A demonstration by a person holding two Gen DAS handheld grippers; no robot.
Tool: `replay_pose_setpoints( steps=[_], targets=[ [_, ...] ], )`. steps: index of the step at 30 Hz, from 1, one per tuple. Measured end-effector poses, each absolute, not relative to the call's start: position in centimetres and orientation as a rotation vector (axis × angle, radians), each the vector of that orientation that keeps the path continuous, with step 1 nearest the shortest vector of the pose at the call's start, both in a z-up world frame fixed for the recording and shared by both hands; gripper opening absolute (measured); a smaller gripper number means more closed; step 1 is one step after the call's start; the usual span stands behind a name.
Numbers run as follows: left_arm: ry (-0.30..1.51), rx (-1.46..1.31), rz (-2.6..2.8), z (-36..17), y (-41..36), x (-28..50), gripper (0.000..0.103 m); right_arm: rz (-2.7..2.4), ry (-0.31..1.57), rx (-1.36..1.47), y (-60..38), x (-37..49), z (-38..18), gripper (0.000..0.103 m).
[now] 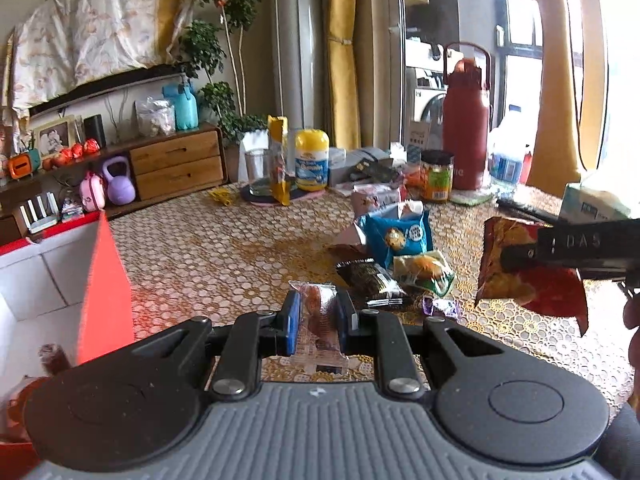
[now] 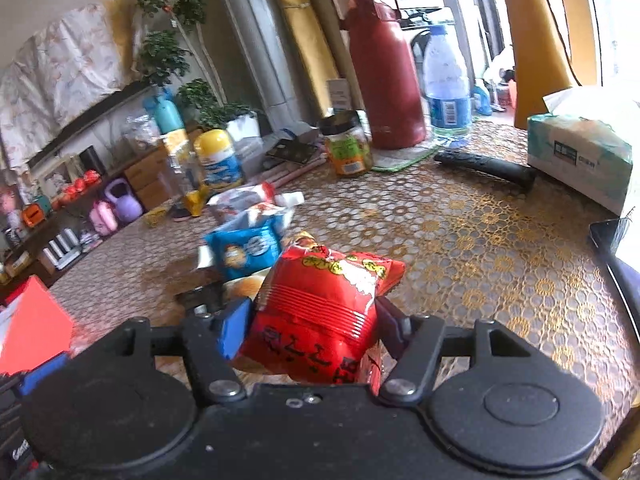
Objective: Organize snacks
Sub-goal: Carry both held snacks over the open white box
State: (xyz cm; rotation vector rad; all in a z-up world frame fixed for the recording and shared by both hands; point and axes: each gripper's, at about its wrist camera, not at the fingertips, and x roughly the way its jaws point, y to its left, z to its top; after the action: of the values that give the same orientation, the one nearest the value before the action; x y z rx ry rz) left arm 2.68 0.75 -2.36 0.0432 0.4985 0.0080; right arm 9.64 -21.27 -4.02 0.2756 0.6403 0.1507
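My left gripper (image 1: pixel 318 320) is shut on a small clear-wrapped snack (image 1: pixel 320 308) with an orange-brown piece inside, held just above the patterned tablecloth (image 1: pixel 208 248). My right gripper (image 2: pixel 312 320) is shut on a puffy red snack bag (image 2: pixel 320 304), its blue pads (image 2: pixel 234 330) pressing the sides. In the left wrist view the right gripper (image 1: pixel 516 260) enters from the right, carrying that red bag (image 1: pixel 516 292) off the table. Loose snacks lie between them: a blue packet (image 1: pixel 400 236), a black packet (image 1: pixel 372 280), a green-edged bread packet (image 1: pixel 424 272). The blue packet (image 2: pixel 244 252) shows beyond the red bag.
An open red box (image 1: pixel 104 280) stands at the table's left edge. At the back are a red thermos (image 2: pixel 384 80), a water bottle (image 2: pixel 446 88), a jar (image 2: pixel 348 148), a yellow-lidded bottle (image 1: pixel 312 160) and a glass (image 1: pixel 258 172). A tissue pack (image 2: pixel 580 156) and a black handle (image 2: pixel 484 166) lie right.
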Motion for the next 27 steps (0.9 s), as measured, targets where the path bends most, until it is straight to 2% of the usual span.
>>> replay_pose_setpoints(
  steps=[27],
  targets=[
    [0.370,-0.039,0.217,2.4,8.5,-5.2,0.018,0.514,0.556,0.142,-10.1,2.5,0.9,0.065]
  ],
)
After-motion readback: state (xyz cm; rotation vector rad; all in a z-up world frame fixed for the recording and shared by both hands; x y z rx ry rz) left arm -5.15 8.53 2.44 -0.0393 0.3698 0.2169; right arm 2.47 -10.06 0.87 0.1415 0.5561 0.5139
